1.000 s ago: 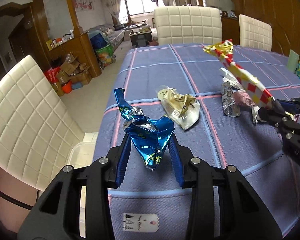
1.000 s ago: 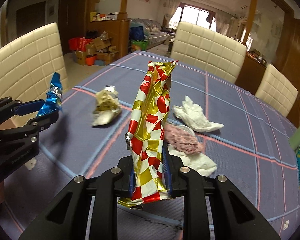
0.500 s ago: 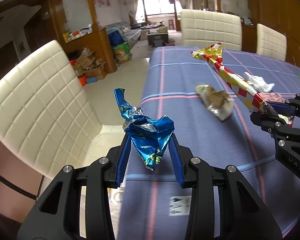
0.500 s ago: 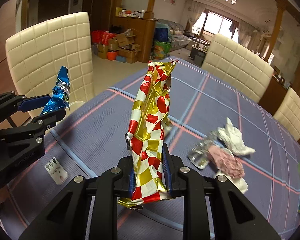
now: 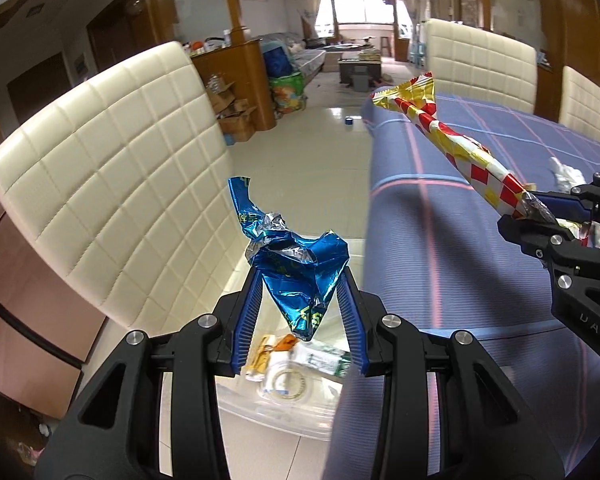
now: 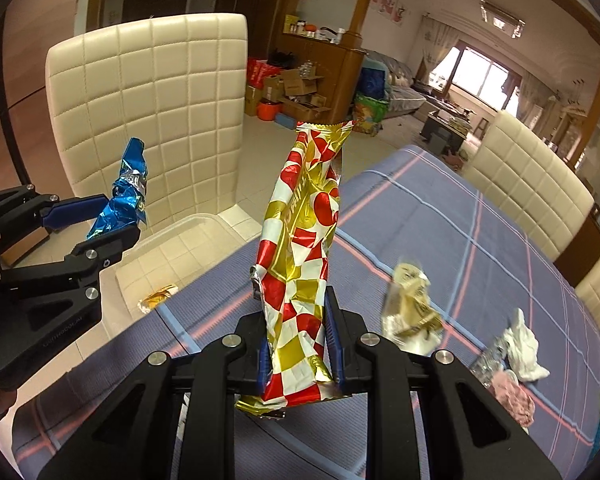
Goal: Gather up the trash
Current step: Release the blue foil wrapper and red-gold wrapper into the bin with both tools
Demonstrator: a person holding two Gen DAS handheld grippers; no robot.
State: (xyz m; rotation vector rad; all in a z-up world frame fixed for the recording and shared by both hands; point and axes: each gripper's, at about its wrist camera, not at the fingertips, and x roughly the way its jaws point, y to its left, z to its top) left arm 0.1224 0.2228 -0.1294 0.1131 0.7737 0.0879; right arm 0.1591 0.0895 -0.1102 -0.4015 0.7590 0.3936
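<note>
1. Trash, blue foil wrapper point(image 5: 296, 268): crumpled, pinched between the blue pads of the left gripper point(image 5: 298, 300); its fingers are narrowed onto the lower part and a twisted tail rises to the upper left. Held in the air off the table's edge, above a clear plastic bin point(image 5: 284, 408).
2. Trash, red, white and gold checked wrapper point(image 6: 300, 264): long, standing upright from the right gripper point(image 6: 298, 344), whose fingers are closed tight on its lower end. Held over the table point(image 6: 480, 240) near the corner that faces the bin.
3. Clear plastic bin: on the tiled floor beside the table, between the table's edge and a cream quilted chair point(image 5: 112, 176). Several flat packets point(image 5: 300, 360) already lie inside; one yellow packet point(image 6: 158, 298) shows at the table's edge in the right wrist view.
4. Trash on the table, gold and clear crumpled bag point(image 6: 412, 312): lying on the blue checked cloth, near the right gripper.
5. Trash on the table, white tissue point(image 6: 522, 346): further along the cloth, with a pink crumpled piece point(image 6: 512, 398) just beside it.
6. Cream quilted chairs point(image 6: 528, 184): two more along the table's far edge.
</note>
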